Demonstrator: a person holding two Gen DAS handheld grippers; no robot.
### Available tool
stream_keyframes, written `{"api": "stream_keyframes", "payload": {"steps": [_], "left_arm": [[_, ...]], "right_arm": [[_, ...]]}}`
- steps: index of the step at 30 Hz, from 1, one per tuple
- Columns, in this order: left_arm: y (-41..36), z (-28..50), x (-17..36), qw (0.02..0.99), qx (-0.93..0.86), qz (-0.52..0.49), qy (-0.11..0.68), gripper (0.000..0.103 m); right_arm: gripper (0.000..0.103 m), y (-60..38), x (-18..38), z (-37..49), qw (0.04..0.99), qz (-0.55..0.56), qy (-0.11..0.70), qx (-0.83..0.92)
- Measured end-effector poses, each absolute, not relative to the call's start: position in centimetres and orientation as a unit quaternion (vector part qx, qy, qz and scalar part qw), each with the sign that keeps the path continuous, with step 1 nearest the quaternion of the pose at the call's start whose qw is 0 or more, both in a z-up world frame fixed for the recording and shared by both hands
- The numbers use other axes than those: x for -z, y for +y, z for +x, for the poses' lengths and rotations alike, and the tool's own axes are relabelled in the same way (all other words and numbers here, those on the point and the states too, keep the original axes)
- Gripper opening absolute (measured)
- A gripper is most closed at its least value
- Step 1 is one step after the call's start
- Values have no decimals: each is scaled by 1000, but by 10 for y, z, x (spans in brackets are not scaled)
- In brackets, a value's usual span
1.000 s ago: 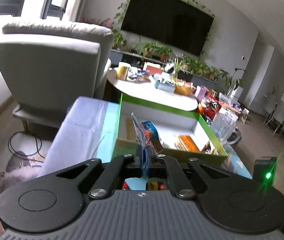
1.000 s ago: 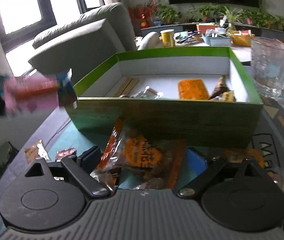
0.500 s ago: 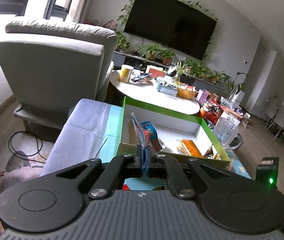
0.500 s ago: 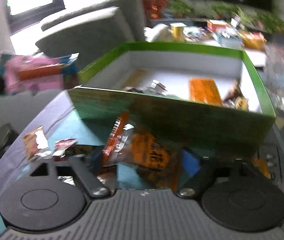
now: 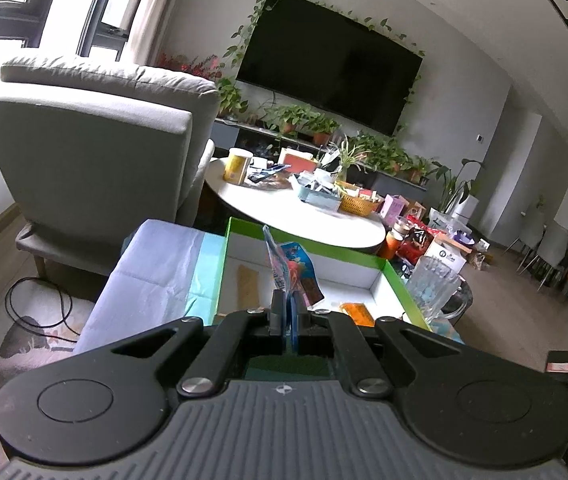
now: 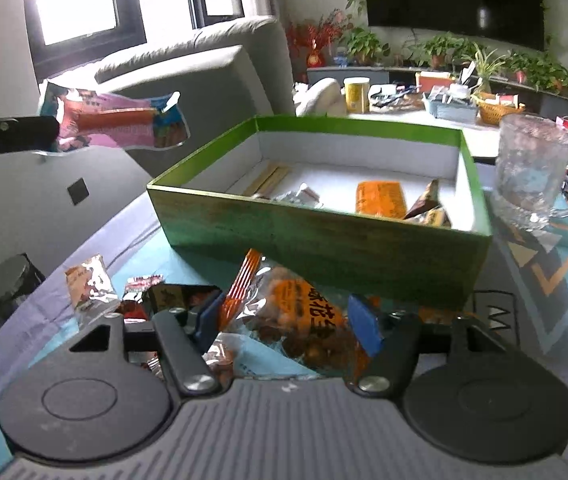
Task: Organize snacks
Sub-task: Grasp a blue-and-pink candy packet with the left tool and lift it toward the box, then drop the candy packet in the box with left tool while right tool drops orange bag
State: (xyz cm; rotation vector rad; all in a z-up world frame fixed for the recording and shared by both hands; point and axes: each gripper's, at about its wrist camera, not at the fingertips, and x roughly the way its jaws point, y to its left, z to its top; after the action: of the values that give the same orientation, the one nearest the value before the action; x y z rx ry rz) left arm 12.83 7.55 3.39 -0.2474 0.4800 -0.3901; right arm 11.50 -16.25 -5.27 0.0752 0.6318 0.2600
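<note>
Snacks sit in two places now. Compared with a second ago, the left hand-held gripper (image 5: pixel 288 314) still pinches a pink and blue snack packet (image 6: pixel 118 122) tight, holding it up in the air beside the green box (image 6: pixel 324 240). The right hand-held gripper (image 6: pixel 288 322) has just been closing a little, its fingers spread around an orange snack bag (image 6: pixel 296 316) lying on the surface (image 6: pixel 544 280) in front of the box. A glass mug (image 6: pixel 532 172) stands near. Behind are a grey armchair (image 5: pixel 96 148) and a dark TV (image 5: pixel 324 68).
</note>
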Motion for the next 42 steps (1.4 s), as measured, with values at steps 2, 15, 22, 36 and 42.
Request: {"api": "stream_keyframes", "payload": {"steps": [2,15,22,36,42], "left_arm": [[72,130,-36,945,196,-119,232,2],[47,160,-29,939,210,-114,248,2],[39,170,-26,937,215,-107,254,2],[33,201,-8,930,210,-105,283,2],[31,218,3,926,207,-109,296,2]], "right_arm": [[57,-166,47,112,944,41,300,-127],[57,-192,18,104,969,50,224,-89],[57,-206,13,124,976,57,203,-62],[57,-204,25,164,977,39,205,-48],[57,-203,29,176,975,35,214,-39]]}}
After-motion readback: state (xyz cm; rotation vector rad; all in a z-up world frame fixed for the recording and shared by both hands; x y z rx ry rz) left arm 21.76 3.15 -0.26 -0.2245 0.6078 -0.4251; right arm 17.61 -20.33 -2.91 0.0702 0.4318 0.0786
